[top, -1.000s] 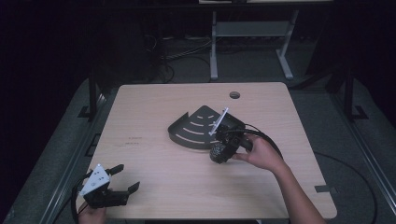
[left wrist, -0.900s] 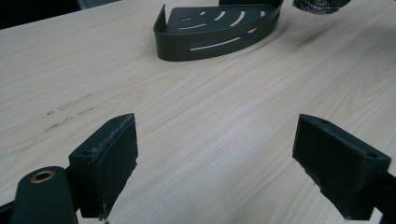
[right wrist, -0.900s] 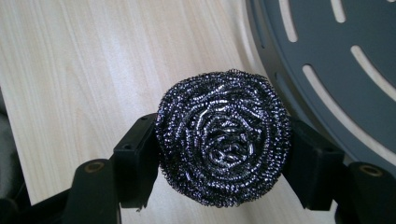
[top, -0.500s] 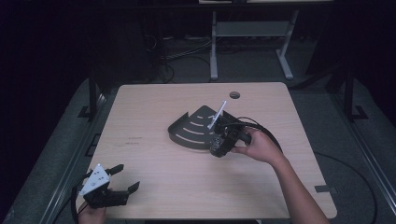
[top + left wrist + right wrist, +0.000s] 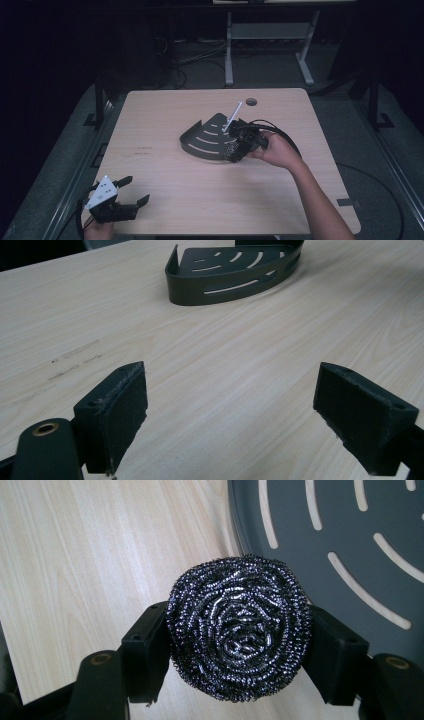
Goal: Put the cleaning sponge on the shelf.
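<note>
Right gripper: its two black jaws are clamping a steel wool scourer from both sides, pads pressing into the coiled metal.
Scourer position: it is hanging at the near right edge of the dark corner tray, partly over the slotted tray floor and partly over the bare wooden table; whether it is touching either one is impossible to tell.
Right hand: it is gripping the tool just right of the tray, a cable looping behind it and a white rod sticking up above it.
Tray contents: the tray's curved wall and slotted floor are showing in the left gripper view, with nothing lying inside the visible part.
Left gripper: it is resting at the table's near left corner, well apart from the tray, its jaws standing wide with only tabletop between them.
</note>
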A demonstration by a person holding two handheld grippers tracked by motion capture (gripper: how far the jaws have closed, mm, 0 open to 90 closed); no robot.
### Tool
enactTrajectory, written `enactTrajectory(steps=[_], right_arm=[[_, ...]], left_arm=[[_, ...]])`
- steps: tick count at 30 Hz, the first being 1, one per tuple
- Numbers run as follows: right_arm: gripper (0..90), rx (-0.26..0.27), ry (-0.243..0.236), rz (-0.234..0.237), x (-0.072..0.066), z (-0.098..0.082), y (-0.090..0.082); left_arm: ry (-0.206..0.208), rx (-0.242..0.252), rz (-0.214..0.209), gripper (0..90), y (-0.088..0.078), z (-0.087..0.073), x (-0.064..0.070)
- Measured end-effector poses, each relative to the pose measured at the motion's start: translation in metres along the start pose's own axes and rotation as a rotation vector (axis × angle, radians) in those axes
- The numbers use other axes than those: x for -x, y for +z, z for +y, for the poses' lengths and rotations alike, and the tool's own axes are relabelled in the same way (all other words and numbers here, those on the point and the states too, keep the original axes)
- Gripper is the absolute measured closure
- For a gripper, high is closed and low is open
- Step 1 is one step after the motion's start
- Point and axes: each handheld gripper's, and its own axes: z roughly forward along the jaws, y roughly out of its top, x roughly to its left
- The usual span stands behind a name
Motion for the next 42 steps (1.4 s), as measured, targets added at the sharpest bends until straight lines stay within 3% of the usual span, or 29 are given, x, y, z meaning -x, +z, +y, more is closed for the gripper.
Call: enactTrajectory(steps=[25, 39, 42], right_arm=[[33.3, 0.001, 0.055, 0.004, 0.029, 0.012, -0.004], [33.2, -0.025, 0.081, 0.0, 0.043, 0.015, 0.012], [33.2, -0.028, 0.111, -0.001, 0.051, 0.013, 0.016]], left_arm=[[0.001, -0.001, 0.001, 13.3, -0.001, 0.0, -0.001], [0.001, 0.0, 0.0, 13.3, -0.001, 0.0, -0.001], [0.0, 0.0, -0.003, 13.3, -0.001, 0.0, -0.001]])
